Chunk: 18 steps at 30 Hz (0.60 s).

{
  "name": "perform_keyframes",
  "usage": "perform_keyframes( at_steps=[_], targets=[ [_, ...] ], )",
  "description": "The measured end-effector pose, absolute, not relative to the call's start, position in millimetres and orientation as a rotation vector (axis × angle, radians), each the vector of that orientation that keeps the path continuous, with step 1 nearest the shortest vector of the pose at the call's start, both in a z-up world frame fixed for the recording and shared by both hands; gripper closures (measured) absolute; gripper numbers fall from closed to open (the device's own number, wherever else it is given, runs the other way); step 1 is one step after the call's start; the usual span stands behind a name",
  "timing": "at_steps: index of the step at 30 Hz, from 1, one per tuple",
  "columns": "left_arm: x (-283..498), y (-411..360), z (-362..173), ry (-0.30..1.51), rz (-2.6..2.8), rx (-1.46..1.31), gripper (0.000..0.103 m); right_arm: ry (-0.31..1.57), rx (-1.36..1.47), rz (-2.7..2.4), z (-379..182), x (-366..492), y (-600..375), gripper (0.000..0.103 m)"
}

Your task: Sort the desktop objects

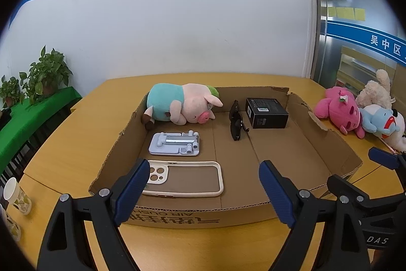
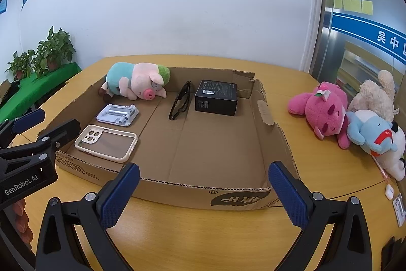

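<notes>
A shallow cardboard tray (image 1: pixel 327 144) (image 2: pixel 276 136) sits on the wooden table. In it lie a pig plush (image 1: pixel 182 106) (image 2: pixel 137 85), a grey phone stand (image 1: pixel 176 144) (image 2: pixel 118 113), a beige phone case (image 1: pixel 187 178) (image 2: pixel 107 142), black sunglasses (image 1: pixel 236 122) (image 2: pixel 180 100) and a black box (image 1: pixel 266 112) (image 2: pixel 217 97). Outside, at the right, lie a pink plush (image 1: pixel 340 111) (image 2: pixel 322 111), a blue plush (image 1: pixel 380 122) (image 2: pixel 368 131) and a cream plush (image 1: pixel 375 90) (image 2: pixel 375 95). My left gripper (image 1: pixel 203 189) is open and empty at the tray's near edge. My right gripper (image 2: pixel 203 192) is open and empty too.
Potted plants (image 1: pixel 45 73) (image 2: pixel 50 50) stand on a green shelf at the left. Paper cups (image 1: pixel 17 194) stand at the table's left edge. A small white item (image 2: pixel 389 191) and a tag lie at the right edge. A white wall is behind.
</notes>
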<state>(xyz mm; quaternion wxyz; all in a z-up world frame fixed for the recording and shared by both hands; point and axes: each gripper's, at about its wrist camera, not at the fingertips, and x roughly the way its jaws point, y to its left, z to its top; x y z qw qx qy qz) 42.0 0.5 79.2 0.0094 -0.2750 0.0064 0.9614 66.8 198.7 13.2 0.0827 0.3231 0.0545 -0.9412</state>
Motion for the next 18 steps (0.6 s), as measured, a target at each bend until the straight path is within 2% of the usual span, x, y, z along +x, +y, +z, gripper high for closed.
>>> perform_keyframes(
  at_steps=[18],
  targets=[
    [40.1,-1.4,77.5,0.027,3.009,-0.892,0.015,0.169,0.959,-2.814,14.4,68.6,197.0,0.000]
  ],
)
